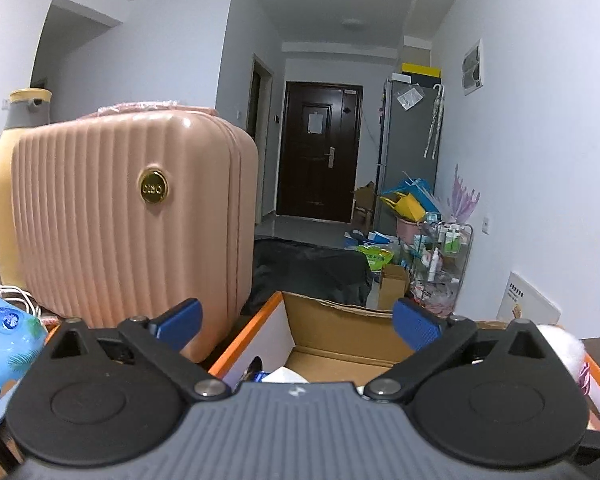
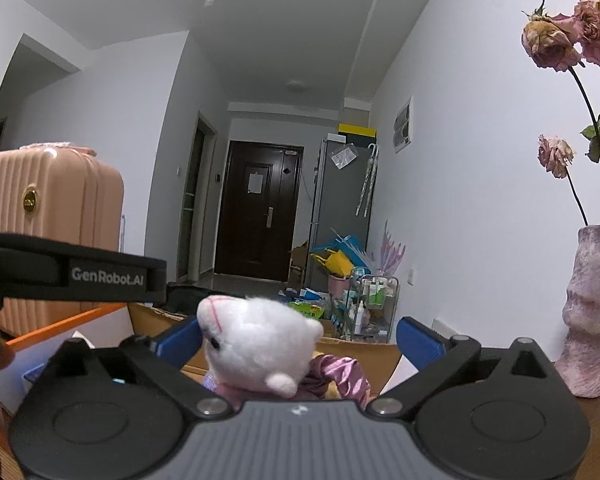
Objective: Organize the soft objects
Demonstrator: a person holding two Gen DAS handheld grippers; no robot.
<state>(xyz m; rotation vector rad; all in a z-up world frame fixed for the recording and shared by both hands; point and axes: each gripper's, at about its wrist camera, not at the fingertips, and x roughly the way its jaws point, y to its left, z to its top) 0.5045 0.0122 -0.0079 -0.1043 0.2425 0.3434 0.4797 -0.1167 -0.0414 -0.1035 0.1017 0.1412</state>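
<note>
White fluffy plush toy in pink satin [image 2: 256,344] sits btwn right gripper [image 2: 296,340] pads, nearer its left one, over open cardboard box [image 1: 340,336]; jaws fully wide, gripping nothing. Left gripper [image 1: 296,320] also wide, empty, farther off.

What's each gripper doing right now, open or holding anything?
Left gripper: open, nothing between its fingers, above the cardboard box.
Right gripper: open; the white plush toy sits between its fingers, not clamped.
</note>
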